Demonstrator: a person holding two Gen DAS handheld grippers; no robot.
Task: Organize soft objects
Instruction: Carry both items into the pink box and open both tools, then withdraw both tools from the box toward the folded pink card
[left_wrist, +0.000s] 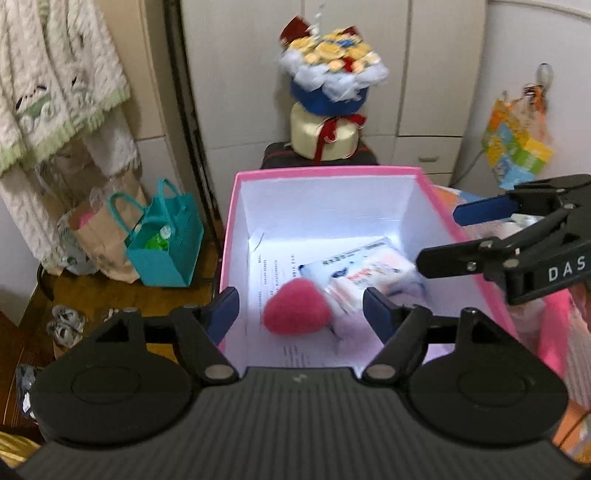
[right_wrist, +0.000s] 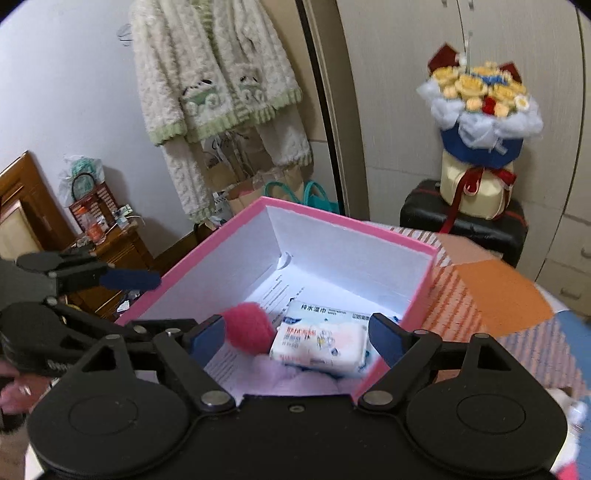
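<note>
The pink puff (left_wrist: 297, 306) and wipes pack (left_wrist: 364, 273) lie side by side in your pink box (left_wrist: 321, 170), seemingly dropped there for storage, so your left gripper (left_wrist: 301, 314) and right gripper (right_wrist: 295, 332) hover spread and empty.

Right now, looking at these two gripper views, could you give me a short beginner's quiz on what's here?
1. True or false: the pink heart lies inside the pink box.
2. What lies right of the heart in the left wrist view?
A. wet-wipes pack
B. bouquet
C. teal bag
3. Fill in: the left gripper and right gripper both hold ____.

Key: 1 true; 2 A; 3 nothing, both stand open above the box.
</note>
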